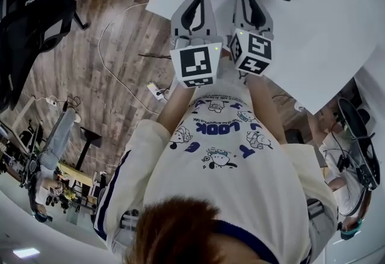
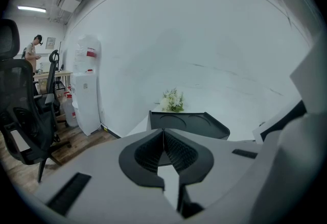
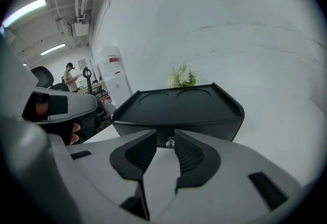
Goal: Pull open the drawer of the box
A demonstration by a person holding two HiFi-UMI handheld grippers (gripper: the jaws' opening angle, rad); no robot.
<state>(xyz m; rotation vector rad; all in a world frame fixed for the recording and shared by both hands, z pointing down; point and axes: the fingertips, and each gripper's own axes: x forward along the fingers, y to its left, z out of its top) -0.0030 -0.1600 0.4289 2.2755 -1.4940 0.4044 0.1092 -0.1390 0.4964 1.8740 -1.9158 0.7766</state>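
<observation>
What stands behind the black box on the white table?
Behind the black box a small bunch of white flowers with green leaves shows above its far edge. The box covers the lower part, so any vase cannot be seen.

The black box (image 3: 176, 110) stands upright on the white table (image 3: 286, 131), close ahead of the right gripper (image 3: 164, 137). Its flat top has a raised rim and two shallow round recesses side by side. A small shiny knob (image 3: 170, 142) on its dark front face shows in the gap between that gripper's parted jaws, just beyond their tips. The drawer looks pushed in. From the left gripper (image 2: 163, 133), the box lies ahead and slightly right.
</observation>
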